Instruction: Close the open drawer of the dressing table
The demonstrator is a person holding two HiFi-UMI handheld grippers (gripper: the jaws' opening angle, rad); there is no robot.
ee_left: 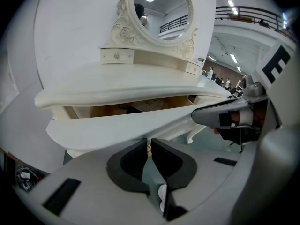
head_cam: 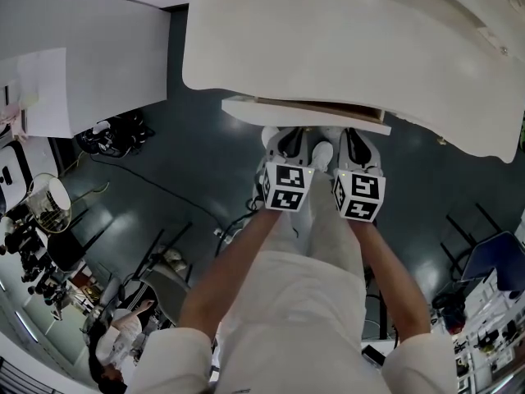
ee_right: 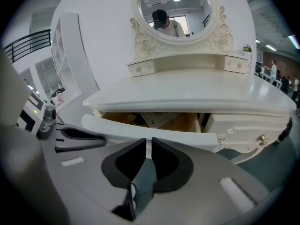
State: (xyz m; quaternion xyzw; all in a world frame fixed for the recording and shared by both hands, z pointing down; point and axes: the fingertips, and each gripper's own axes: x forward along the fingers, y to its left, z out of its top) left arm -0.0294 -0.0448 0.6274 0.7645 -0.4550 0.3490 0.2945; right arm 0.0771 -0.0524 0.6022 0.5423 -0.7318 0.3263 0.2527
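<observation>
- Open drawer (head_cam: 305, 113), partway out beneath the dressing table (head_cam: 344, 39) top, paper (ee_right: 158, 119) inside.
- Left gripper (head_cam: 289, 138) and right gripper (head_cam: 354, 140) side by side at the drawer's near front, tips toward it.
- Left jaws nearly together, only a thin slit between, gripping nothing.
- Right jaws likewise closed, empty.

The right hand-held gripper (ee_right: 149, 143), its jaws closed together on nothing, is close up to the white front of the open drawer (ee_right: 180, 135), with paper (ee_right: 159, 118) inside just ahead, the tabletop (ee_right: 187, 90) above that, and a round mirror (ee_right: 173, 8) higher still.
</observation>
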